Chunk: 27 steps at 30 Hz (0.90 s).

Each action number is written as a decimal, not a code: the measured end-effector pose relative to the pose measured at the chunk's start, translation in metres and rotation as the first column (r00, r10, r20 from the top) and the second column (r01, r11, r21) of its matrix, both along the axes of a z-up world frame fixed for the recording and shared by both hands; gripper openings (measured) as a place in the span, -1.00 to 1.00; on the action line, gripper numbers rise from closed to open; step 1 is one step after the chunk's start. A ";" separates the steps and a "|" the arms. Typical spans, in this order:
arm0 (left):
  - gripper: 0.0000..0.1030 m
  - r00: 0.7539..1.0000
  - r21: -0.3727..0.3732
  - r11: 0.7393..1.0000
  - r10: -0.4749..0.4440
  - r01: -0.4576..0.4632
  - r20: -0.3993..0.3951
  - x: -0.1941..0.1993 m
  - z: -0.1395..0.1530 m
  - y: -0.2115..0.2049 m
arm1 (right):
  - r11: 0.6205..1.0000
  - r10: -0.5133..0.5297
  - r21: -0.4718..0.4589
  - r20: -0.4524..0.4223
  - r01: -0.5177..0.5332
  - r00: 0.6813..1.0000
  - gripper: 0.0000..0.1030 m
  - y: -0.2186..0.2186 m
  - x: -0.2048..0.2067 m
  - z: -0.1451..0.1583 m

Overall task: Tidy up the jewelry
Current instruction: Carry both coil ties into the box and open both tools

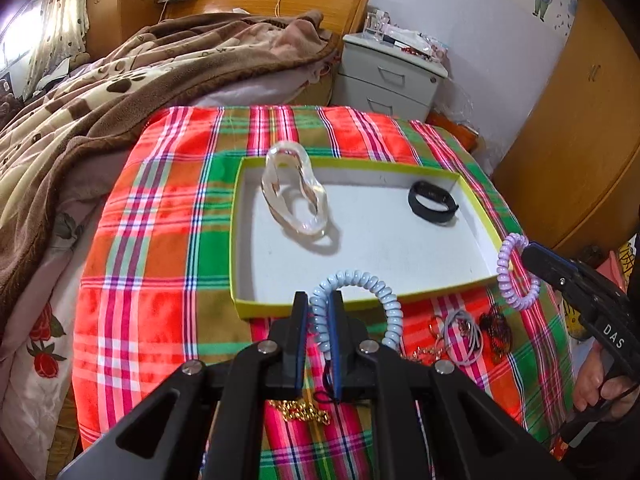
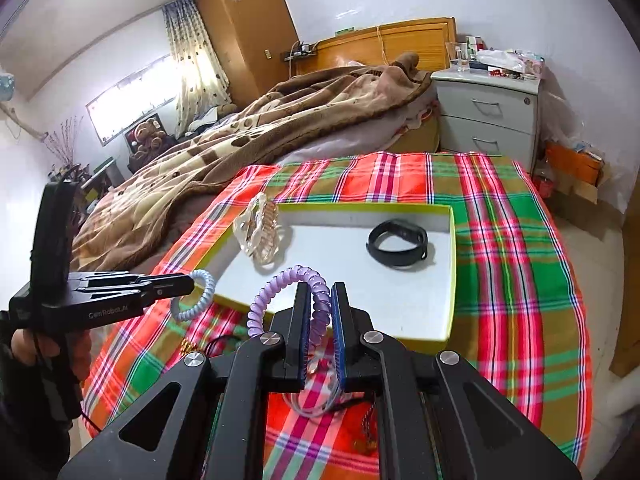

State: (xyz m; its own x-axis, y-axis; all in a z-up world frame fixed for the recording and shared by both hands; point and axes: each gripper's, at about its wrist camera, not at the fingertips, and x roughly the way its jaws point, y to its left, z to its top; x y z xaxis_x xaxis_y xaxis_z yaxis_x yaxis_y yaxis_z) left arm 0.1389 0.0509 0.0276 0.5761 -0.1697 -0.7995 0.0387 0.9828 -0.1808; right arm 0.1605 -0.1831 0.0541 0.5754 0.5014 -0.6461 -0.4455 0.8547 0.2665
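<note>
My left gripper [image 1: 319, 312] clamps a pale-blue spiral hair tie [image 1: 360, 300]; my right gripper [image 2: 320, 304] pinches a lilac coil tie [image 2: 288, 292]. At twelve o'clock, the shallow cardboard tray [image 1: 360, 294] holds a clear claw clip [image 1: 294, 196] and a black band [image 1: 433, 202].

tray [image 1: 240, 240] on surface [image 1: 160, 240] centre | in tray: clip [image 1: 294, 196] at 10 o'clock, wristband [image 1: 433, 202] at 2 o'clock | loose jewelry [image 1: 464, 336] on surface at 5 o'clock, before tray | bed [image 1: 100, 92] at 10 o'clock | nightstand [image 1: 392, 76] at 1 o'clock

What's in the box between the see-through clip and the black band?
Nothing: only bare white floor of the box lies between the clear clip and the black band, seen in both wrist views.
</note>
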 end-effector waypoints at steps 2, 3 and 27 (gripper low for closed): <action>-0.80 1.000 0.004 1.000 0.011 -0.011 0.006 0.005 0.002 0.003 | 1.000 -0.013 -0.008 -0.002 0.013 1.000 -0.80 0.003 0.010 0.003; -0.80 1.000 0.004 1.000 0.015 -0.015 0.006 0.006 0.002 0.005 | 1.000 -0.016 -0.010 -0.005 0.016 1.000 -0.80 0.005 0.015 0.003; -0.80 0.997 0.028 0.998 0.063 -0.062 -0.041 0.060 -0.033 0.015 | 0.992 -0.002 -0.122 -0.171 -0.020 0.985 -0.80 0.071 0.134 -0.049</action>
State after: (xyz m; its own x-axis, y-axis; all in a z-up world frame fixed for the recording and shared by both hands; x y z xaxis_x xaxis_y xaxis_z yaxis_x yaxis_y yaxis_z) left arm 0.1994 0.0663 -0.0059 0.5511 -0.1127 -0.8268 -0.0300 0.9875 -0.1546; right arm 0.2949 -0.1117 0.0049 0.4472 0.4171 -0.7912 -0.4104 0.8817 0.2328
